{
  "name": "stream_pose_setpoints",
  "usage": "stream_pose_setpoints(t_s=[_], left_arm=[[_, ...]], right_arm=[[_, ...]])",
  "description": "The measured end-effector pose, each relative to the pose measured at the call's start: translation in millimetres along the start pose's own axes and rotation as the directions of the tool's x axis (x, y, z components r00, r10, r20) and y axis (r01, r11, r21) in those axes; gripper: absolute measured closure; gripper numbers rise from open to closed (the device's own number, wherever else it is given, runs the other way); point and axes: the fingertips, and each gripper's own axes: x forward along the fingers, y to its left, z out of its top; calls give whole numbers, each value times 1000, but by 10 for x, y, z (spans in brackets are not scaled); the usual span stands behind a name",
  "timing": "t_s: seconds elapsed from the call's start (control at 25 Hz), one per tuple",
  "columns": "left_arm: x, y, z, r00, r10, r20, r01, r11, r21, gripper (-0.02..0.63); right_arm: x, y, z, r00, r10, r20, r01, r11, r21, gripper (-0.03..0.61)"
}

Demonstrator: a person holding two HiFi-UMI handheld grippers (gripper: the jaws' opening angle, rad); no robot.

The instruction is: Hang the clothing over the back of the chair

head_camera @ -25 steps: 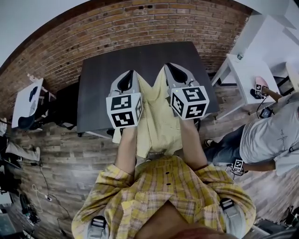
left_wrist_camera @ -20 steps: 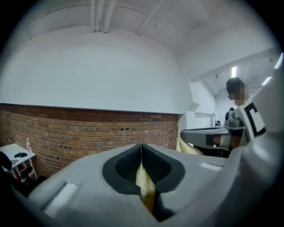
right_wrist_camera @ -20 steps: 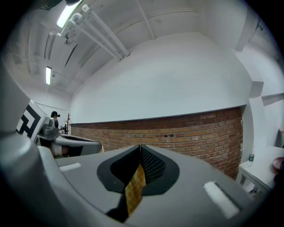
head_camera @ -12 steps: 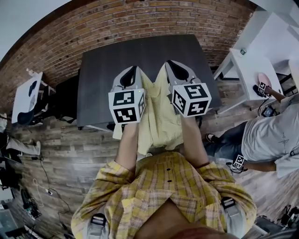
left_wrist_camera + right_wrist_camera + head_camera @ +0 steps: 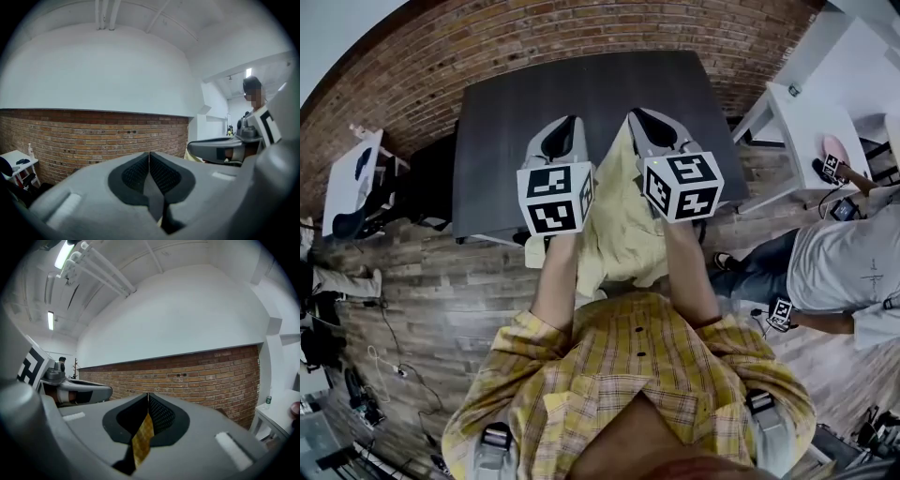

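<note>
A pale yellow garment (image 5: 623, 234) hangs between my two grippers, above the near edge of a dark table (image 5: 506, 122). In the head view my left gripper (image 5: 570, 122) and right gripper (image 5: 634, 114) point away from me, side by side. The right gripper view has the right gripper (image 5: 148, 394) shut, with a strip of yellow checked fabric (image 5: 143, 439) pinched in it. My left gripper (image 5: 149, 153) is also shut, and a sliver of yellow cloth (image 5: 161, 221) shows under its jaws. A dark shape that may be a chair (image 5: 427, 192) stands left of the table.
A brick wall (image 5: 534, 42) runs behind the table. A white table (image 5: 806, 131) stands at the right, and a second person (image 5: 848, 272) sits near it. A small white table (image 5: 352, 183) stands at the left. Cables lie on the wooden floor (image 5: 422, 309).
Both grippers stay shut on the garment and sit a little higher in the view. The table has slid toward the top of the picture.
</note>
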Motion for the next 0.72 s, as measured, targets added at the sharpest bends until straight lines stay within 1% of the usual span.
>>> stream_pose_setpoints(t_s=[0.52, 0.72], left_arm=[[-11, -80, -67, 1000, -8, 3, 8, 1000, 2, 609], [-52, -120, -24, 1000, -5, 24, 5, 1000, 2, 609]], right_arm=[[-53, -28, -53, 1000, -8, 7, 8, 1000, -7, 551], [-92, -18, -39, 1000, -7, 12, 7, 1000, -9, 551]])
